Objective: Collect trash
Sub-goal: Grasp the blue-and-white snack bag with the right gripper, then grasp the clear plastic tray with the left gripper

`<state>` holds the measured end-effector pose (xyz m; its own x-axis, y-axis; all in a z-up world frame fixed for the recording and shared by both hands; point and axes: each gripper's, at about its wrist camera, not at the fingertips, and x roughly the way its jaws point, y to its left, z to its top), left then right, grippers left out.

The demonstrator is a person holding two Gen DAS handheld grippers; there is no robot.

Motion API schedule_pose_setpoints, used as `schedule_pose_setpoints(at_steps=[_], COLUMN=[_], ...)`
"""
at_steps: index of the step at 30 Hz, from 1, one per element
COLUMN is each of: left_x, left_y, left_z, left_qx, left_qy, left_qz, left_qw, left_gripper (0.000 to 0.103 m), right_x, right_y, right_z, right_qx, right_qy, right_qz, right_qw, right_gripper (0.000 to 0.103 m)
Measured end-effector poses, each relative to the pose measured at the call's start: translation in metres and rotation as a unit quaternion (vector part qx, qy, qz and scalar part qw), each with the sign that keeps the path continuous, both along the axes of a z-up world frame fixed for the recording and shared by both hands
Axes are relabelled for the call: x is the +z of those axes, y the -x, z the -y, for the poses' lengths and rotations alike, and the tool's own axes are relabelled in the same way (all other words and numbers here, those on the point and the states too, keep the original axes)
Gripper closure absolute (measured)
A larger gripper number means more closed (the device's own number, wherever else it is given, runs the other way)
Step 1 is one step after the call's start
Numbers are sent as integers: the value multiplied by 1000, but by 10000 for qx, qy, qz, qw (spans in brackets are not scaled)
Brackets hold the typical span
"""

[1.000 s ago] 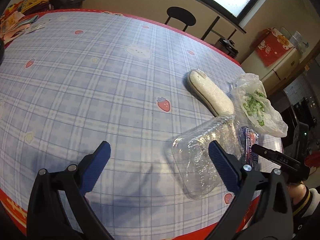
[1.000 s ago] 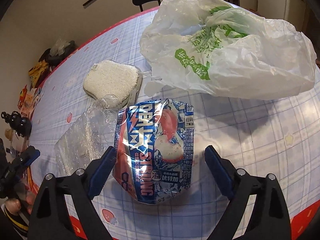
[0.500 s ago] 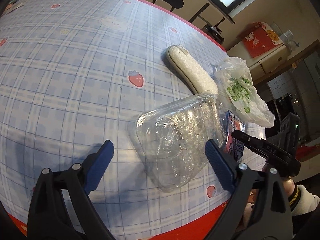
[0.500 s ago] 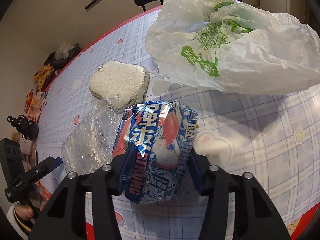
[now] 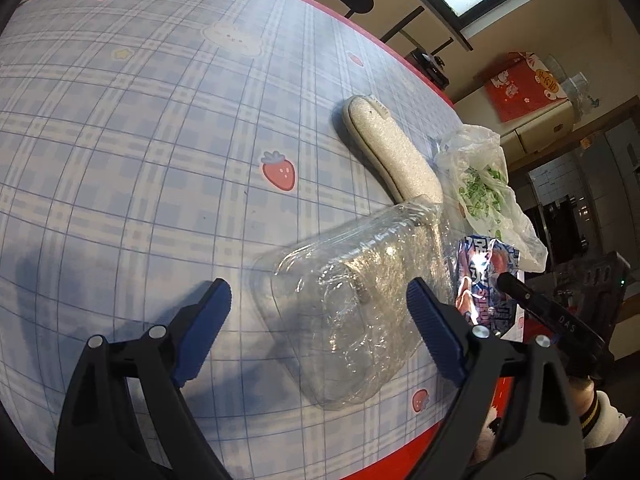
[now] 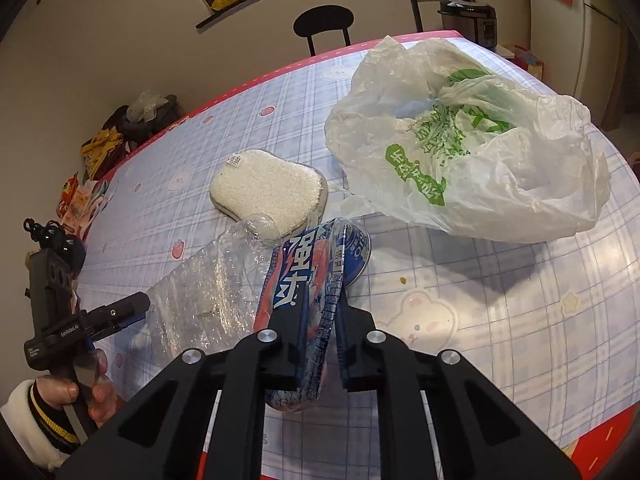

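- The right gripper [image 6: 320, 320] is pinching a crushed blue drink can [image 6: 308, 280]; its jaws have just been closing and are now pressing the flattened can between them, squeezed nearly together.
- The can is standing on edge in that grip, its far end pointing toward the white plastic bag [image 6: 480, 152].
- The left gripper [image 5: 320, 320] is hovering with its jaws spread wide on either side of a crushed clear plastic bottle [image 5: 344, 312]; they have just been narrowing slightly, and the pads are not touching the bottle.
- The bottle is lying on its side on the counter [image 5: 140, 140], just left of the can in the right wrist view, its neck reaching to the white sponge-like pad [image 6: 268, 192].
- The pad is lying flat between the bottle's neck and the bag, near the bag's edge.
- The bag, printed in green, is lying crumpled and open on the blue plaid cloth with strawberry prints.
- A hand [image 6: 80, 396] in a white cuff is gripping the left gripper's handle at the counter's red edge.
- A black stool [image 6: 324, 24] is standing beyond the counter.
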<state>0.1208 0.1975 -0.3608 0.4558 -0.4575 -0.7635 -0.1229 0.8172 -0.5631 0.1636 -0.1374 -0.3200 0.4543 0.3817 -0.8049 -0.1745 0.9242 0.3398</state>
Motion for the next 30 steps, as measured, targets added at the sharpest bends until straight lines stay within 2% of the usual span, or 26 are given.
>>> schedule_pose_setpoints(at_steps=[3, 5, 13, 16, 19, 22, 30], left_x=[-1, -1, -3, -2, 8, 27, 66], left_y=[-4, -5, -7, -6, -1, 5, 11], left_z=[0, 1, 13, 7, -4, -7, 3], left_qx=[10, -44, -88, 33, 211, 194, -97], left_qy=[114, 159, 259, 278, 516, 544, 874], left_qz=[22, 15, -7, -51, 97, 347, 873], left_qw=[9999, 9999, 9996, 9996, 9984, 9977, 9923], left_gripper=[16, 25, 29, 42, 53, 60, 61], right_x=[-1, -2, -3, -3, 1, 5, 20], right_y=[0, 1, 2, 2, 2, 2, 3], right_z=[1, 0, -3, -3, -4, -6, -7], right_qx=[-37, -41, -15, -2, 18, 80, 125], right_qy=[14, 31, 96, 104, 109, 90, 42], right_qz=[2, 13, 29, 26, 31, 53, 193], right_qw=[10000, 10000, 9999, 9999, 9999, 9999, 9997], right_gripper=[90, 90, 89, 89, 89, 90, 95])
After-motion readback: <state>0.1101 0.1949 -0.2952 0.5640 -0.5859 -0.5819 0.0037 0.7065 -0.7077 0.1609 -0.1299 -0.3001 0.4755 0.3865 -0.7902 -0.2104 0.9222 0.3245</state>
